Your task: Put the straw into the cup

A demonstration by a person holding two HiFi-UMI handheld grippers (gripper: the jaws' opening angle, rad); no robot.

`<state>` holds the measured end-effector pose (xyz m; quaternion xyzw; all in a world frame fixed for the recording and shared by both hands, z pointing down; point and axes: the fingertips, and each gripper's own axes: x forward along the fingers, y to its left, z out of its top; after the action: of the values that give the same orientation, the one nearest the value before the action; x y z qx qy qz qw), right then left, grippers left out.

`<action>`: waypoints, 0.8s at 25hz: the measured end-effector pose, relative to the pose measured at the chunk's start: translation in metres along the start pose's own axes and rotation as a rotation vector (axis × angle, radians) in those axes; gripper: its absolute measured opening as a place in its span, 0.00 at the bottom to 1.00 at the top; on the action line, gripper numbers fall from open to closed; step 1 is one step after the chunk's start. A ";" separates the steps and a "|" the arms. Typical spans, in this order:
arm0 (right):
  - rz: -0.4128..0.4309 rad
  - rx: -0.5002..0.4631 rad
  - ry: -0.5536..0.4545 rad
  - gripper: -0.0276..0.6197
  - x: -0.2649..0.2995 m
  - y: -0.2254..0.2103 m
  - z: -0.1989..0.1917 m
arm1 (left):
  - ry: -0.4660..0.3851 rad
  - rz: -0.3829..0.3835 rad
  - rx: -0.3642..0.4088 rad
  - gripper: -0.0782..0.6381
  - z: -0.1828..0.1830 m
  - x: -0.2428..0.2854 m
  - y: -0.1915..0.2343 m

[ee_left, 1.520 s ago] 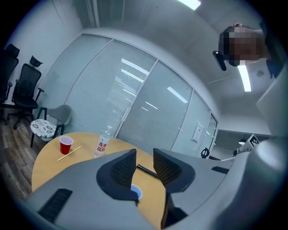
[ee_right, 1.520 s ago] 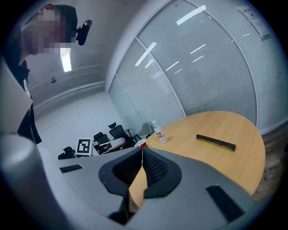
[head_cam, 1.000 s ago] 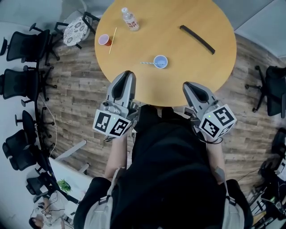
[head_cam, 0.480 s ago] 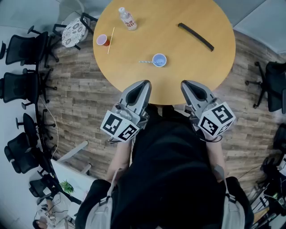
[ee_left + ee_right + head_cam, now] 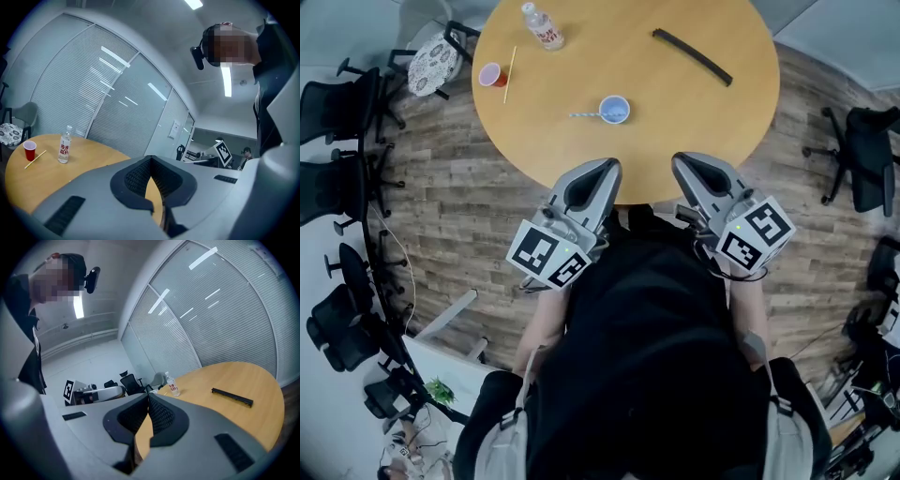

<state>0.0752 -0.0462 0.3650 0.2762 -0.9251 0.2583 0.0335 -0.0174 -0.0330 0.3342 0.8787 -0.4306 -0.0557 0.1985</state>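
Observation:
A small red cup (image 5: 490,74) (image 5: 29,151) stands at the round table's far left, with a thin tan straw (image 5: 510,62) (image 5: 35,159) lying flat beside it. Nearer the middle stands a blue cup (image 5: 614,110), and a striped straw (image 5: 582,115) lies touching its left side. My left gripper (image 5: 605,169) (image 5: 151,161) hovers at the table's near edge, shut and empty. My right gripper (image 5: 682,161) (image 5: 148,397) sits beside it at the same edge, also shut with nothing between its pads. Both are far from the cups.
A water bottle (image 5: 543,26) (image 5: 64,145) (image 5: 171,385) stands upright near the red cup. A long black strip (image 5: 691,55) (image 5: 232,397) lies at the table's far right. Black office chairs (image 5: 333,103) line the left side, and one (image 5: 862,145) stands at the right.
My left gripper has swung to the right, from the table's left rim to close beside the right gripper. The right gripper has stayed in place.

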 end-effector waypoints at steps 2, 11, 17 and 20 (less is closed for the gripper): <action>0.010 -0.016 0.009 0.07 -0.002 0.000 -0.001 | 0.005 -0.006 0.006 0.13 -0.001 0.001 -0.001; 0.060 0.011 -0.048 0.07 -0.014 -0.002 0.012 | 0.014 -0.016 0.014 0.13 0.000 0.002 -0.002; 0.029 0.028 -0.066 0.07 -0.025 -0.017 0.018 | 0.015 -0.014 0.011 0.13 -0.001 0.001 0.000; 0.015 0.026 -0.072 0.07 -0.027 -0.020 0.020 | 0.016 -0.013 0.008 0.13 -0.001 0.001 0.002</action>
<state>0.1100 -0.0576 0.3512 0.2788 -0.9243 0.2606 -0.0053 -0.0179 -0.0344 0.3354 0.8826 -0.4237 -0.0484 0.1977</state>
